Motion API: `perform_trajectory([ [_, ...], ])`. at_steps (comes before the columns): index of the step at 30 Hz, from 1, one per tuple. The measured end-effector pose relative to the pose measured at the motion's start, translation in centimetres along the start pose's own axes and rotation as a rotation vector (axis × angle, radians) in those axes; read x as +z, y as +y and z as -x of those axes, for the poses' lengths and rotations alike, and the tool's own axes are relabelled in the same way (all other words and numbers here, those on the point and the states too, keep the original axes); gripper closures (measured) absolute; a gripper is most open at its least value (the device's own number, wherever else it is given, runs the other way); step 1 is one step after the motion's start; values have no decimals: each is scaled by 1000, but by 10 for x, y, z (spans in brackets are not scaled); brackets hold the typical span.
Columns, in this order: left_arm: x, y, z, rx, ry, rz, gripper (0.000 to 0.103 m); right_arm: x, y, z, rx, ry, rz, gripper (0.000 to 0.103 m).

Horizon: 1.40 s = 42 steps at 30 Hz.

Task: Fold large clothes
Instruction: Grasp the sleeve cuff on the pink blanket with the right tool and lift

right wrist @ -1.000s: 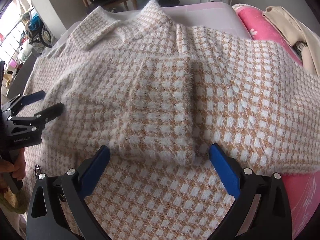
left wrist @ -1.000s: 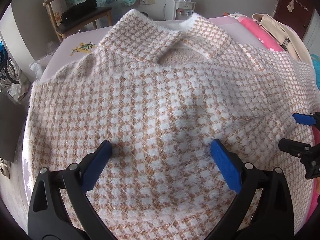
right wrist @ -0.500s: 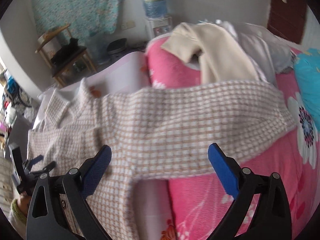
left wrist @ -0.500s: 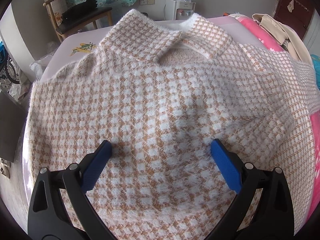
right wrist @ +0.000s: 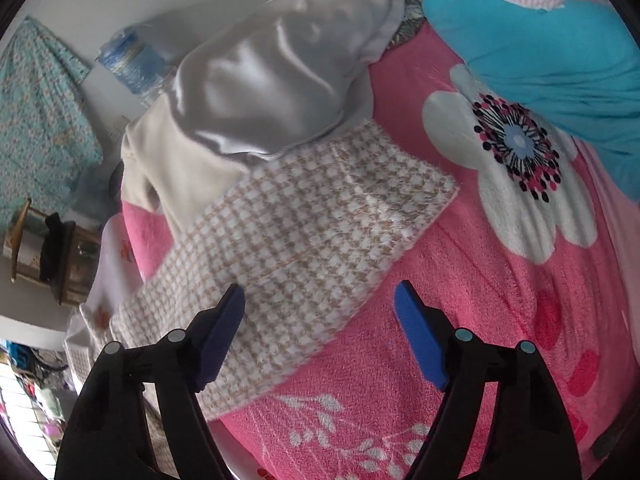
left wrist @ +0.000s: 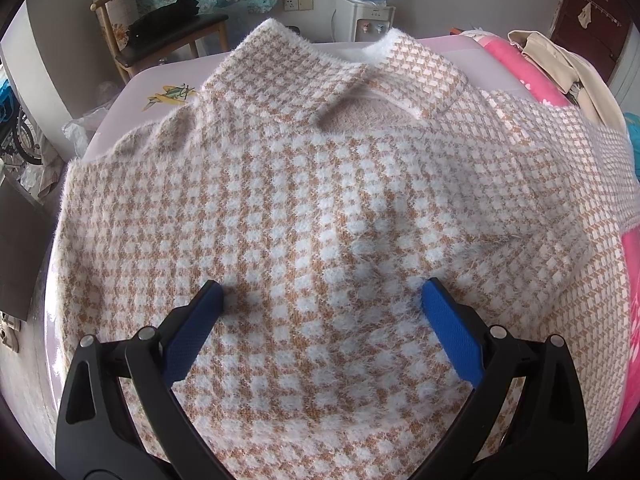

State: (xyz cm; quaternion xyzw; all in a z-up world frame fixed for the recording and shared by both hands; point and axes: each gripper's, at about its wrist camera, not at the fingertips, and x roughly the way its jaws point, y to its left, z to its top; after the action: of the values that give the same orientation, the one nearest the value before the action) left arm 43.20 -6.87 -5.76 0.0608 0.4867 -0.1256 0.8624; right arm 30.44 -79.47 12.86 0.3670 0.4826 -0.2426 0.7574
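A fuzzy tan-and-white checked sweater (left wrist: 304,208) lies spread flat on the bed, collar at the far side. My left gripper (left wrist: 322,300) is open and empty, its blue pads low over the sweater's body. In the right wrist view the sweater's sleeve (right wrist: 308,236) stretches out over a pink floral blanket (right wrist: 472,280). My right gripper (right wrist: 320,300) is open and empty, hovering above the sleeve's lower edge, left pad over the sleeve, right pad over the blanket.
A grey satin garment (right wrist: 272,80) and a cream garment (right wrist: 160,160) lie on the far end of the sleeve's upper side. A turquoise cushion (right wrist: 552,40) lies at the right. A wooden chair (left wrist: 160,28) and a water dispenser (left wrist: 368,12) stand beyond the bed.
My right gripper has swung away from the sweater's body to the right, out over the extended sleeve and pink blanket. The left gripper has not moved.
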Motion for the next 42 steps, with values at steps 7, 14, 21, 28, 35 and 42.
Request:
perform_trajectory([
  [7,-4,-3,3,17,9,37,6,12,-34,-39,9,27,-200,46],
  [14,-4,0,5,42,0,103,7,9,-52,-66,35,4,-311,64],
  [21,-15,0,11,71,-26,161,7,-3,-55,-66,73,-54,-375,82],
  [28,-14,0,17,91,-23,198,7,-12,-35,-41,26,-147,-374,91],
  [35,-11,14,23,115,-35,317,7,-18,-1,-1,-33,-244,-313,92],
  [42,-12,23,36,235,-105,336,7,-36,46,56,-54,-374,-160,92],
])
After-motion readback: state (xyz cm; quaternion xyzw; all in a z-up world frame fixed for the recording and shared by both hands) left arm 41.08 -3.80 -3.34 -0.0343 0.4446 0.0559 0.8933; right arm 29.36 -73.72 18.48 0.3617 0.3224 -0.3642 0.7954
